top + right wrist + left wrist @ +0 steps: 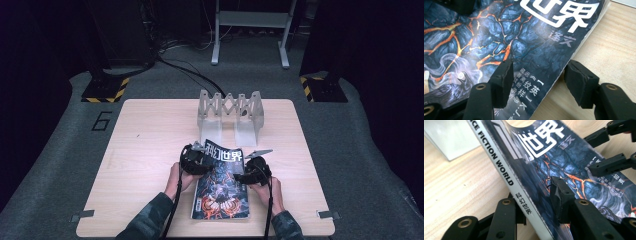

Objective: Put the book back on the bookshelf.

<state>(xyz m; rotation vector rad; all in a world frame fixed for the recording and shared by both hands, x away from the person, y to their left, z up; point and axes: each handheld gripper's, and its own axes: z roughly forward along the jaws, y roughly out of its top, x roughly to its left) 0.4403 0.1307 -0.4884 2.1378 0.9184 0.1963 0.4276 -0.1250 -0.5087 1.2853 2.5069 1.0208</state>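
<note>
Glossy blue-black cover with orange lava cracks and white lettering: one magazine [221, 182], grey-white spine, near the front edge of the bench [140, 150]. One pale rack [230, 116] stands behind it. Two tools: left tool [196, 161] clamped on the spine edge, top end raised; right tool [252, 174] straddles the opposite edge, jaws apart, not pressing.

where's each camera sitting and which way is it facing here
High view: above the person's side, looking forward and down on the table; forearms, left gripper and right gripper show.
Left gripper view: rides that gripper, jaws clamping the magazine spine.
Right gripper view: rides that gripper, jaws straddling the magazine's edge.
All three share the magazine.
</note>
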